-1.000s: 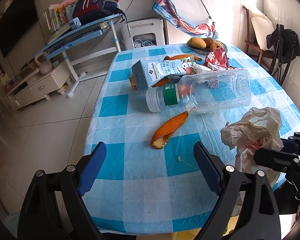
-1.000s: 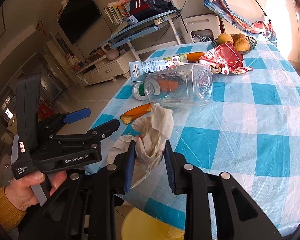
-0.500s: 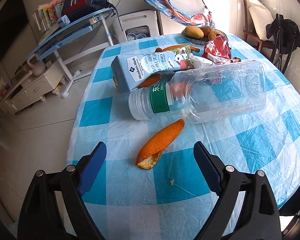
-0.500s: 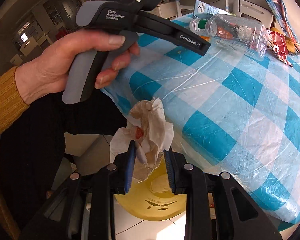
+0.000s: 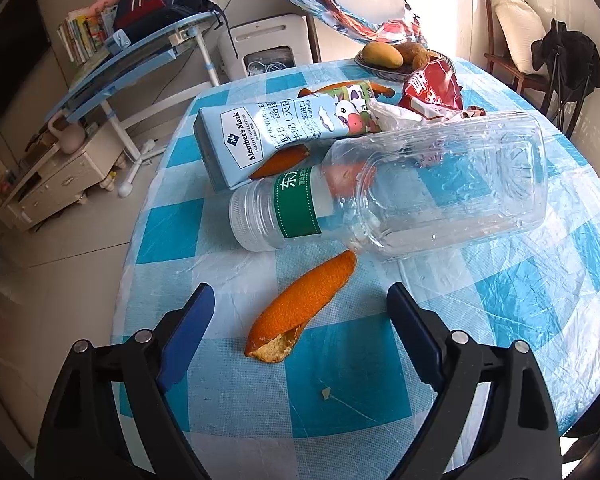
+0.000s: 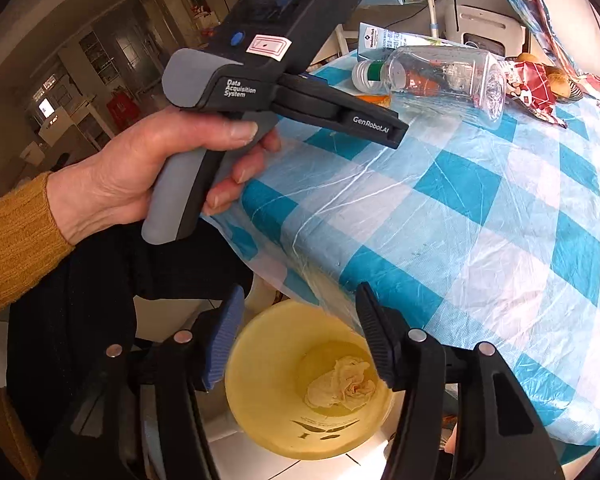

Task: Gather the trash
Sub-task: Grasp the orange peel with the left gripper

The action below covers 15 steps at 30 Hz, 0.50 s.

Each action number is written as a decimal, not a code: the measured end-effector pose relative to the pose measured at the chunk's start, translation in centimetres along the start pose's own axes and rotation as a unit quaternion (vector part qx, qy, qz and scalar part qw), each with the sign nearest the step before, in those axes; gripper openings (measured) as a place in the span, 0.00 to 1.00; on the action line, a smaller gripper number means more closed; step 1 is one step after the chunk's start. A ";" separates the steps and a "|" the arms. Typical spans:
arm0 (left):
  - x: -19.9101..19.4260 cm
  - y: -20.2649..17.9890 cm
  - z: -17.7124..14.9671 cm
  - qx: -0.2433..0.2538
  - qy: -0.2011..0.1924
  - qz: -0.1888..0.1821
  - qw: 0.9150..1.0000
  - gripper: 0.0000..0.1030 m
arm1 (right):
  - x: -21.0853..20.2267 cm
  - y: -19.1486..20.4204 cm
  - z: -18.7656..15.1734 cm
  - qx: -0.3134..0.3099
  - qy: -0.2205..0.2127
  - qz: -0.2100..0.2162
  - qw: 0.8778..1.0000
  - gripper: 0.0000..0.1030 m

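Note:
My right gripper (image 6: 300,332) is open and empty above a yellow bin (image 6: 260,392) below the table edge. A crumpled tissue (image 6: 342,384) lies at the bin's bottom. My left gripper (image 5: 298,334) is open over the checked table (image 5: 500,300), its fingers either side of an orange peel (image 5: 304,308). Beyond lie a clear plastic bottle (image 5: 400,196) on its side, a blue milk carton (image 5: 276,132), a second peel (image 5: 280,162) and a red snack wrapper (image 5: 432,92). The left gripper's body also shows in the right wrist view (image 6: 268,76).
A fruit bowl (image 5: 388,58) sits at the table's far edge. A chair with a black bag (image 5: 564,64) stands at the right. A blue desk (image 5: 140,64) and a white cabinet (image 5: 52,176) stand on the tiled floor to the left.
My right gripper opened and dropped the tissue into the yellow bin. My left gripper moved forward over the table, closer to the orange peel.

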<state>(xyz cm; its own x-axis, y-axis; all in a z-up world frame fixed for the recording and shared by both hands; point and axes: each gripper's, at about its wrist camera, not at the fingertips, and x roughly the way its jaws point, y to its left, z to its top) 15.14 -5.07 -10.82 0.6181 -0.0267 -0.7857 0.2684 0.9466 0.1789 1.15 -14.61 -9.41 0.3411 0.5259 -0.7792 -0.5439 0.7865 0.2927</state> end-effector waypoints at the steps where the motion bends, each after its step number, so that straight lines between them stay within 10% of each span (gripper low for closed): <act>1: 0.0 0.0 0.0 -0.001 0.000 -0.001 1.000 0.83 | -0.3 -0.2 0.1 0.005 -0.010 -0.003 1.000 0.56; 15: -0.7 -0.1 -0.5 -0.012 0.010 -0.072 0.997 0.15 | -2.4 -4.6 0.4 0.115 -0.100 -0.038 0.988 0.58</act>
<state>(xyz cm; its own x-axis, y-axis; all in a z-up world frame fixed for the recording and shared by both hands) 14.35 -4.97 -10.55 0.5599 -0.1578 -0.8134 0.3360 0.9406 0.0488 3.15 -19.31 -8.69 0.5306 0.4979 -0.6859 -0.3306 0.8668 0.3734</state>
